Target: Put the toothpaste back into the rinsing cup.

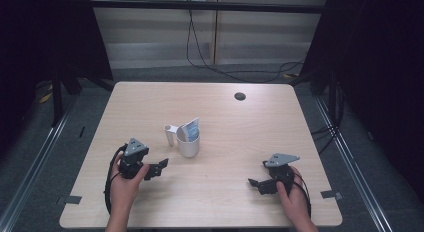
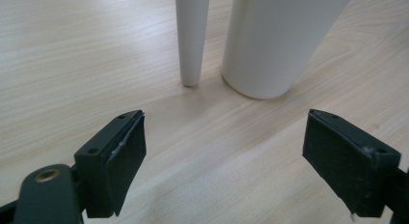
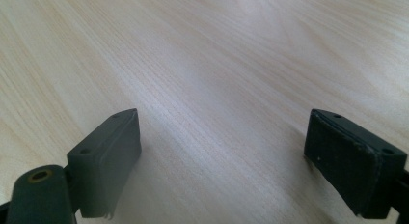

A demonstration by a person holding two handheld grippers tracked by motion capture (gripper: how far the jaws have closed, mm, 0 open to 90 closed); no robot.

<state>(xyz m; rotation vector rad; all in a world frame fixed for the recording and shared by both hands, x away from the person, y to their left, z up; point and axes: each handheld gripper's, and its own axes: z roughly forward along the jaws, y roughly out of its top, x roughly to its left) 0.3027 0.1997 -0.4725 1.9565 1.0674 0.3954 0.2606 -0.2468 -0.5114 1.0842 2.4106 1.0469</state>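
A white cup [image 1: 189,144] stands near the middle of the wooden table [image 1: 225,117], with a blue-and-white packet [image 1: 191,128] upright inside it. Just left of the cup stands a slim white tapered piece [image 1: 170,134]. In the left gripper view the cup [image 2: 282,40] and the tapered piece [image 2: 192,35] rise close ahead of the jaws. My left gripper [image 1: 159,167] rests on the table a short way front-left of the cup, open [image 2: 226,137] and holding nothing. My right gripper [image 1: 255,183] sits at the front right, open [image 3: 224,137] over bare wood.
A round black grommet hole [image 1: 240,96] sits at the table's far right. Cables [image 1: 200,52] trail over the floor behind the table. Dark frame posts stand at both sides. Tape marks [image 1: 330,194] flag the front corners.
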